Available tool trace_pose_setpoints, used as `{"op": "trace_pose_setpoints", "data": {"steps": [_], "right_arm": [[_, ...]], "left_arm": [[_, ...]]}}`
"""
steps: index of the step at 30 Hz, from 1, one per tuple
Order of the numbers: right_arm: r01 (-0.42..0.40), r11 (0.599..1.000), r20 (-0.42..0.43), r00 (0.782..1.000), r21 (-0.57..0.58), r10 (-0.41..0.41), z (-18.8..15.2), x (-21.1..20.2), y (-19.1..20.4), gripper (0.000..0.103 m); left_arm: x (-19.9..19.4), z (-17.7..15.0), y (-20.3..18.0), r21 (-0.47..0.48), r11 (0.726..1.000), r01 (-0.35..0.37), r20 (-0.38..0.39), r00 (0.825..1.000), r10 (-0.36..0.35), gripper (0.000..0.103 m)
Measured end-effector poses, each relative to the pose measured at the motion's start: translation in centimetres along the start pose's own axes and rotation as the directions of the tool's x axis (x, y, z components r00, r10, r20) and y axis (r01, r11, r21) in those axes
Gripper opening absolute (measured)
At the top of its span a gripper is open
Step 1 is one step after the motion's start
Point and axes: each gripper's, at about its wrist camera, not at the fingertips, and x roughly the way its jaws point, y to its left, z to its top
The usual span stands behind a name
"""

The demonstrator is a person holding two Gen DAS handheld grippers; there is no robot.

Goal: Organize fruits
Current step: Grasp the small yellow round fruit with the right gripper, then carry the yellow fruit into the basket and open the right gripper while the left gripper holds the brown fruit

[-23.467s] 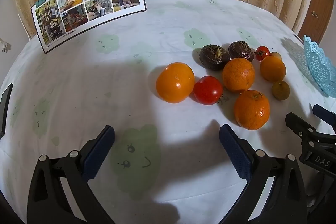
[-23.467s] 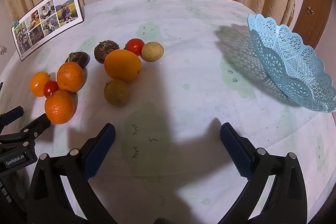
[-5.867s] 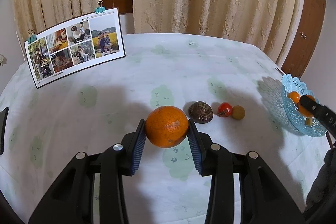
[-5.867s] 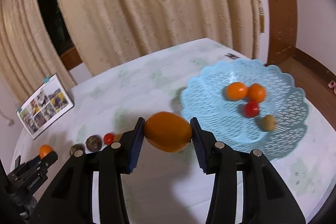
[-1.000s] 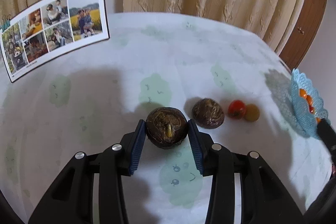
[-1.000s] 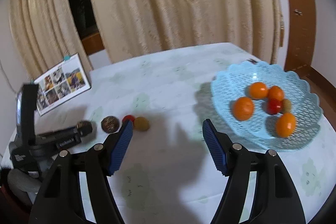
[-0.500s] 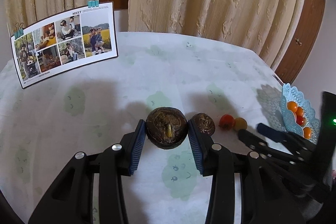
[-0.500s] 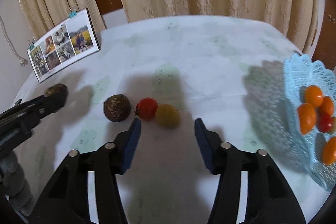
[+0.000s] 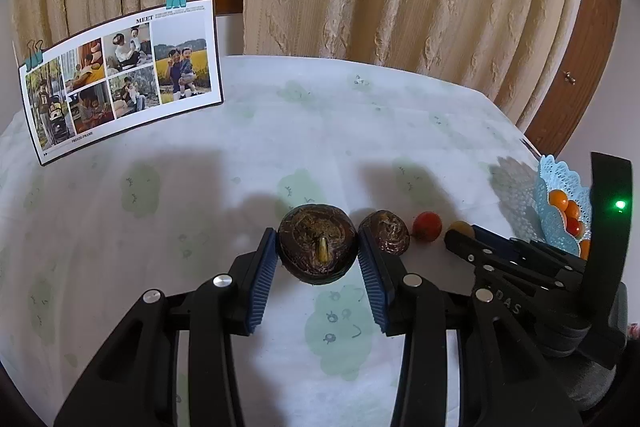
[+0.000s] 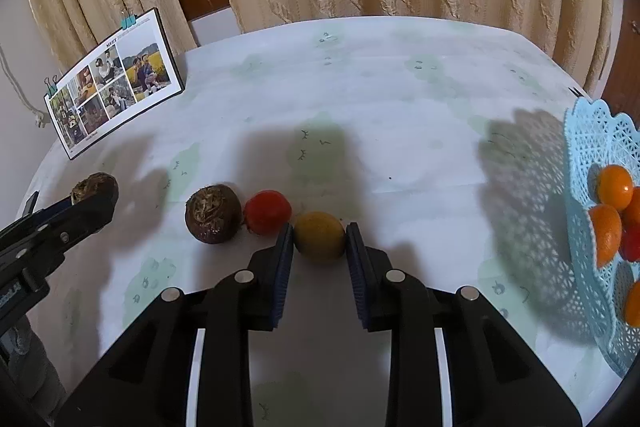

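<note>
Pinching small round yellow-brown fruit (image 10: 319, 235) in right gripper (image 10: 319, 241), low on table (image 10: 400, 99); could squirt out. Touching on its left, red cherry tomato (image 10: 267, 211) could roll. Left gripper (image 9: 318, 255) clamping dark brown wrinkled fruit (image 9: 317, 243), aloft. Far right, pale blue lattice plastic basket (image 10: 580, 163).

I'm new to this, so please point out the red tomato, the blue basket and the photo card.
red tomato (image 10: 267, 211), right wrist view, its front skin.
blue basket (image 10: 588, 143), right wrist view, lacy rim.
photo card (image 9: 120, 75), left wrist view, its middle.
</note>
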Motion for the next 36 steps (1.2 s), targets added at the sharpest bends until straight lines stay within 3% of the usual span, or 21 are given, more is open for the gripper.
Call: {"op": "trace_pose_setpoints", "data": {"steps": [10,18,23,32,34,36], "right_arm": [[0.019,0.998,0.122,0.992,0.053,-0.025,-0.5,-5.4,-1.8,0.028],[0.075,0.982,0.219,0.969,0.174,-0.113,-1.2,-10.6,-6.6,0.028],[0.111,0.962,0.248,0.953,0.249,-0.174,-2.1,-12.8,-9.7,0.028],[0.127,0.929,0.245,0.944,0.347,-0.221,-4.1,-14.3,-13.8,0.028],[0.119,0.924,0.245,0.945,0.364,-0.218,-4.5,-14.5,-14.3,0.03],[0.107,0.916,0.251,0.944,0.387,-0.216,-4.9,-14.7,-14.9,0.042]], "left_arm": [[0.0,-0.2,-0.5,0.016,1.0,0.006,0.0,1.0,-0.006,0.041],[-0.1,-0.4,-1.4,0.04,0.999,0.012,0.002,1.0,-0.012,0.041],[-0.2,-0.6,-2.2,0.057,0.998,0.016,-0.001,1.0,-0.016,0.041],[-0.6,-0.7,-4.5,0.093,0.995,0.027,-0.002,1.0,-0.027,0.041],[-0.8,-0.7,-5.2,0.105,0.994,0.032,-0.002,0.999,-0.032,0.041],[-0.9,-0.7,-5.9,0.116,0.993,0.036,-0.001,0.999,-0.037,0.041]]}}
